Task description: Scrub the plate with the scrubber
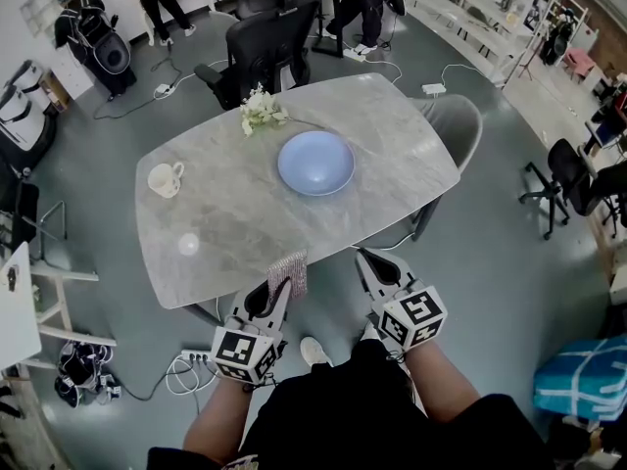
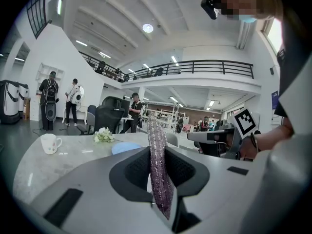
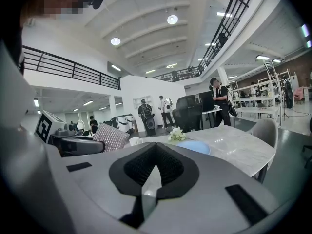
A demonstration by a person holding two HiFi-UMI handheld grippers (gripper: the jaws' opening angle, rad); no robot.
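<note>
On the left of the grey table [image 1: 245, 228] a cream mug [image 1: 165, 178] is seen, well apart from everything else. Further right, at the table's near edge, the left gripper [image 1: 282, 288] is held with its jaws clamped on the scrubber [image 1: 289, 272]. In the left gripper view this purple, glittering pad [image 2: 156, 150] is pinched edge-on between the two black pads and sticks out beyond the tips. It is kept above the table's near edge, well apart from the plate, and nothing else is touched by it.

A small bunch of white flowers [image 1: 262, 112] lies near the far edge. Just beside it, at the table's middle, the blue plate [image 1: 315, 163] is set flat with nothing on it.

At the right, the right gripper [image 1: 368, 260] is held near the table's edge. Its jaws are pressed together at the tips, and nothing is grasped or touched by them.
</note>
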